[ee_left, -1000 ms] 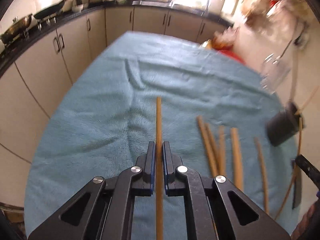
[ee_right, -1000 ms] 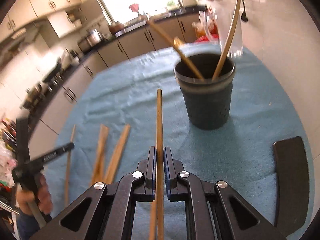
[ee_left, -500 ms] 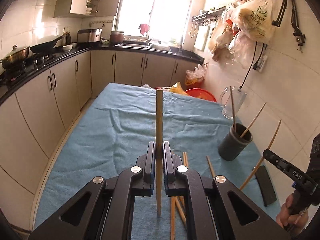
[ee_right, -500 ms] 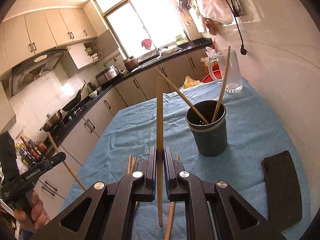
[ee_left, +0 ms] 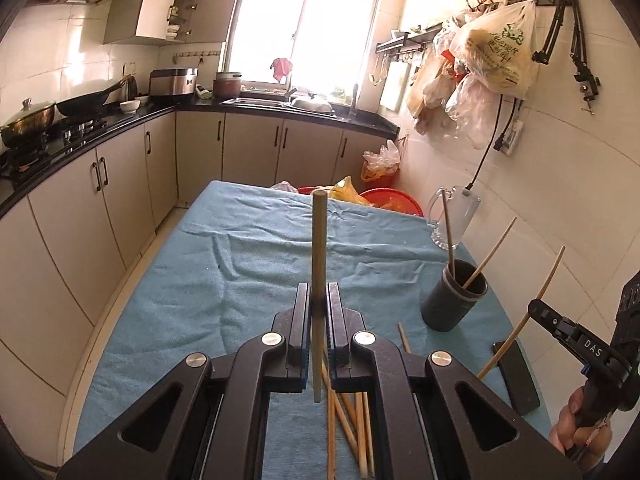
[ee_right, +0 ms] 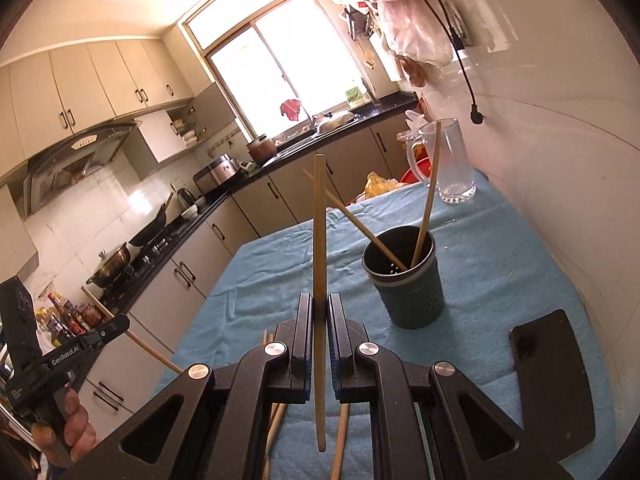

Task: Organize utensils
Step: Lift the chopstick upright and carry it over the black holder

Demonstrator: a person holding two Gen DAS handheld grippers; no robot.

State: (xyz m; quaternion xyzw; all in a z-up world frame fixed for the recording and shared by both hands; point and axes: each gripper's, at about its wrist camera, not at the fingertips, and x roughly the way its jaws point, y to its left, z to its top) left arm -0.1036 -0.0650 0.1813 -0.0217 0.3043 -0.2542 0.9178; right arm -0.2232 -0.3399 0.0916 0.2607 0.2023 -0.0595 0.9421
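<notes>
My left gripper is shut on a wooden chopstick that stands upright, lifted above the blue towel-covered table. Likewise my right gripper is shut on another upright chopstick. A dark round utensil holder stands ahead and to the right of both grippers, with two chopsticks leaning in it. Several loose chopsticks lie on the towel under the left gripper. Each view shows the other gripper at its edge, held in a hand.
A clear glass mug stands at the far right of the table by the white wall. A flat dark rectangular object lies on the towel near the right edge. Kitchen cabinets and a counter run along the left.
Both grippers rose from the towel, each lifting its chopstick off the table. The views swung up from the tabletop to the kitchen. The holder now sits farther below and ahead.
</notes>
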